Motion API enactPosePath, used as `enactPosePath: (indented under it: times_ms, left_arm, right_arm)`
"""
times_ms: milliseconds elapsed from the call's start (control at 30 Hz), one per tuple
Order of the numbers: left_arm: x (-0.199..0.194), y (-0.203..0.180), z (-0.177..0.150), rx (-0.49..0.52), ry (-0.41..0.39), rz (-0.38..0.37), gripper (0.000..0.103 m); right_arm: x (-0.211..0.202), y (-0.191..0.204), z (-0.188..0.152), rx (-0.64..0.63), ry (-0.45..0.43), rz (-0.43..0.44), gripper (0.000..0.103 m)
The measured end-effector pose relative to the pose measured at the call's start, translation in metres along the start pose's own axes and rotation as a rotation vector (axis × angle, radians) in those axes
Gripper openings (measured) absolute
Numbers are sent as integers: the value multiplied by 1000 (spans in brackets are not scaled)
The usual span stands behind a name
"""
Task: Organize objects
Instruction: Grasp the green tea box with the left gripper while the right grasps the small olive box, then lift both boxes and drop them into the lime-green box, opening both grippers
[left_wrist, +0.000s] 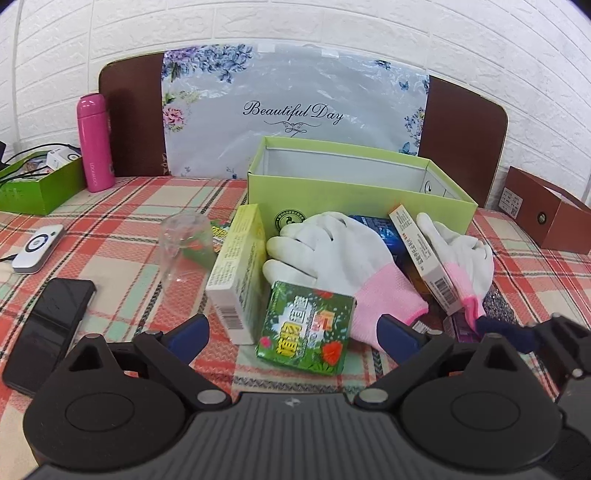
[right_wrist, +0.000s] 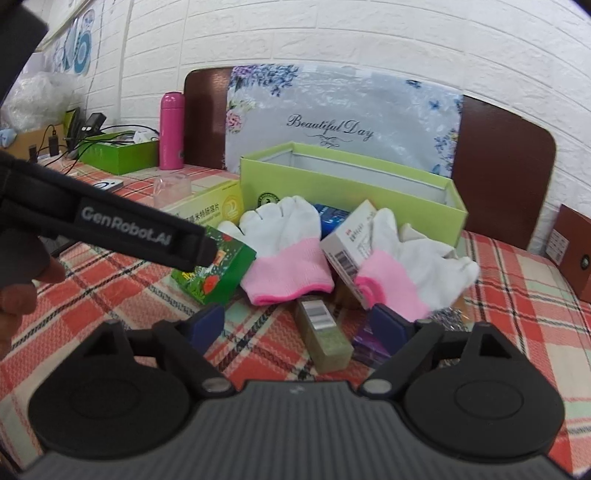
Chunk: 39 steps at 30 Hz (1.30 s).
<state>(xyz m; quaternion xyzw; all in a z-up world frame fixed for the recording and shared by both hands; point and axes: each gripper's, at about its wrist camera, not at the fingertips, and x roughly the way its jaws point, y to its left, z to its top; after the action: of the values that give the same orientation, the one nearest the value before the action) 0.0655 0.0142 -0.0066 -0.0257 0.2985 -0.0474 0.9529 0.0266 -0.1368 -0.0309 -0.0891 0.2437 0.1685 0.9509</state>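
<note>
1. Two grippers hover low over the checked counter (left_wrist: 122, 229), both aimed at a heap of small things just in front of the open lime-green box (left_wrist: 354, 192), which stands toward the far edge and looks empty as far as its inside shows.
2. Left gripper (left_wrist: 291, 334): fingers released and spread wide, nothing between them; the green floral packet (left_wrist: 306, 328) lies just ahead of the gap, not gripped.
3. Right gripper (right_wrist: 297, 325): fingers apart and clamping nothing, with a slim olive-green box (right_wrist: 327, 341) lying between them on the cloth and a purple packet (right_wrist: 369, 349) by the right finger.
4. Two white gloves with pink cuffs (right_wrist: 291, 251) are draped over the heap, partly covering a blue packet (right_wrist: 332, 218) and a white barcoded carton (right_wrist: 349, 243) that leans tilted.
5. Risk: closing on the olive box could catch the glove cuff or nudge the leaning carton, so the pile slumps.
6. Risk: the left gripper's body crosses the right camera's view near the floral packet; both working the same heap may collide.
7. Risk: a clear glass (left_wrist: 186, 251) stands beside the yellow carton (left_wrist: 238, 273), which stands on edge; a sideways sweep could tip either, probably toward the black phone (left_wrist: 48, 328) near the near-left edge.
</note>
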Motion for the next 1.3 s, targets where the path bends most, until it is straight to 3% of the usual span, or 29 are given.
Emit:
enactPosePath:
  times_ms: [67, 200, 300, 400, 433, 533, 567, 700, 767, 867, 900, 1000, 1033, 1167, 1300]
  left_arm:
    - [6, -1, 2, -1, 8, 2, 101]
    - [20, 0, 4, -4, 30, 2, 101]
    - [32, 0, 4, -5, 59, -5, 98]
    - [42, 3, -1, -6, 94, -22, 85]
    - [46, 6, -4, -25, 119, -48, 67]
    - [42, 15, -12, -78, 111, -90, 67]
    - [38, 16, -13, -76, 119, -103, 67]
    - [19, 16, -23, -31, 136, -137, 67]
    - [14, 17, -26, -23, 138, -140, 69]
    - [18, 18, -24, -38, 136, -108, 71]
    - [20, 18, -23, -46, 138, -103, 71]
    - [26, 20, -22, -47, 140, -114, 71]
    - [28, 22, -22, -58, 149, -139, 66]
    - [20, 22, -25, -39, 148, -151, 65]
    - [-1, 23, -25, -13, 136, -213, 65]
  right_arm:
    - [8, -2, 3, -7, 22, 43, 76]
    - [25, -6, 1, -5, 68, 52, 76]
    - [47, -18, -2, 56, 194, 109, 91]
    - [47, -21, -7, 93, 210, 135, 93]
    - [43, -19, -9, 86, 208, 136, 86]
    - [28, -15, -12, 82, 172, 122, 46]
    - [25, -15, -13, 98, 164, 121, 39]
    - [21, -23, -12, 177, 157, 121, 40]
    - [25, -26, -9, 212, 159, 137, 53]
    - [35, -15, -4, 150, 157, 148, 61]
    - [37, -11, -4, 128, 144, 137, 60]
    - [40, -10, -6, 165, 115, 119, 35]
    - [39, -14, -6, 194, 117, 110, 29]
    - [25, -24, -13, 262, 123, 72, 22]
    - [0, -25, -19, 273, 62, 61, 22]
